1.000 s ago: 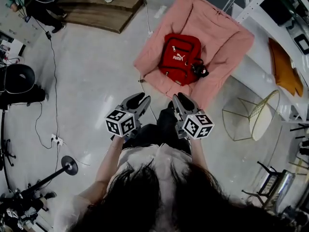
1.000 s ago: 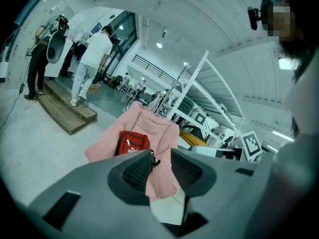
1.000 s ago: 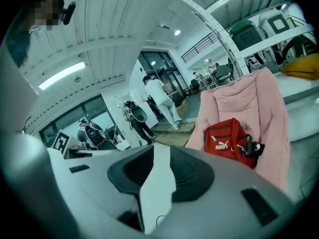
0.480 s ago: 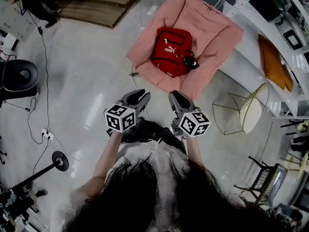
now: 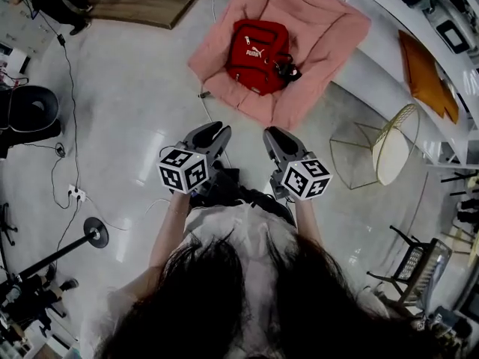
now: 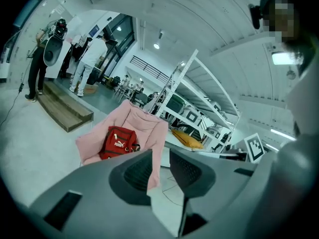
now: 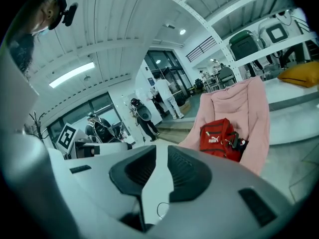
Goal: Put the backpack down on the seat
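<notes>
Lying on 1 seat [image 5: 318, 21]: 1 backpack [image 5: 253, 54], approx. centred

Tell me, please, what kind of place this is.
Probably a large indoor studio or workshop used for recording. There is white shelving along one side, a power strip on the polished floor, and an equipment stand nearby.

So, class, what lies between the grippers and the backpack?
Head view: bare floor crossed by a thin cable, then the seat's front edge. The left gripper and right gripper have just been closing, nothing between their jaws.
</notes>
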`<state>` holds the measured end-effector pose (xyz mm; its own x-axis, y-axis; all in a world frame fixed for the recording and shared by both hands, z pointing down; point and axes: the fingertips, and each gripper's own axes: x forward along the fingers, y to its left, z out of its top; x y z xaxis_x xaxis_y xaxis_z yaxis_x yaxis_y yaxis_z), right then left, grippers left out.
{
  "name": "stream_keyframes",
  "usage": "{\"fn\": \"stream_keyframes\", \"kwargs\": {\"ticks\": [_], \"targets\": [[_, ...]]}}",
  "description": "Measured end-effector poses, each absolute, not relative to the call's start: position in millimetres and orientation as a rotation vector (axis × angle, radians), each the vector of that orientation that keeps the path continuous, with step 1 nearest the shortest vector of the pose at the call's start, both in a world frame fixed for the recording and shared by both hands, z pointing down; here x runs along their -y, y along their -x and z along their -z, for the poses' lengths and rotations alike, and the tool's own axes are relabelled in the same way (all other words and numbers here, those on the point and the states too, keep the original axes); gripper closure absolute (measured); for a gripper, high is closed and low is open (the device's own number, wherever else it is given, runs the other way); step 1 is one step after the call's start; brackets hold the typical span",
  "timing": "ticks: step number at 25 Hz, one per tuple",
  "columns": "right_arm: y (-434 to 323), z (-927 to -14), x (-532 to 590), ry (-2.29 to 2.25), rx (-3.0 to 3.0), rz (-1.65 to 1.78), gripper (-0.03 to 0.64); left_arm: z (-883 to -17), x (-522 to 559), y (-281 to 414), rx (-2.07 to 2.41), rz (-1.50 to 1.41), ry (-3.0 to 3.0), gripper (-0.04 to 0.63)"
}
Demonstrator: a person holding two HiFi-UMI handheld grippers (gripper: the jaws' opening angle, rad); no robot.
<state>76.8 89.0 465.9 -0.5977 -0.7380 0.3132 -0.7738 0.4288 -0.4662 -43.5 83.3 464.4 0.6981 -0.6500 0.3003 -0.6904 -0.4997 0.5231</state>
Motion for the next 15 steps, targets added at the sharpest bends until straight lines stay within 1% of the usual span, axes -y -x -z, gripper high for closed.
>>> {"fn": "stream_keyframes", "kwargs": {"ticks": [10,15], "targets": [[-90,-456,-114,-1.276,2.683,-0.856,0.535,-459,-118,4,1.041,-0.156,-2.308,0.477],[-84,-455,-116,-1.205,2.713,-0.815,0.536,-458,-120,1,1.076,-0.152,-2.308,0.477]]}}
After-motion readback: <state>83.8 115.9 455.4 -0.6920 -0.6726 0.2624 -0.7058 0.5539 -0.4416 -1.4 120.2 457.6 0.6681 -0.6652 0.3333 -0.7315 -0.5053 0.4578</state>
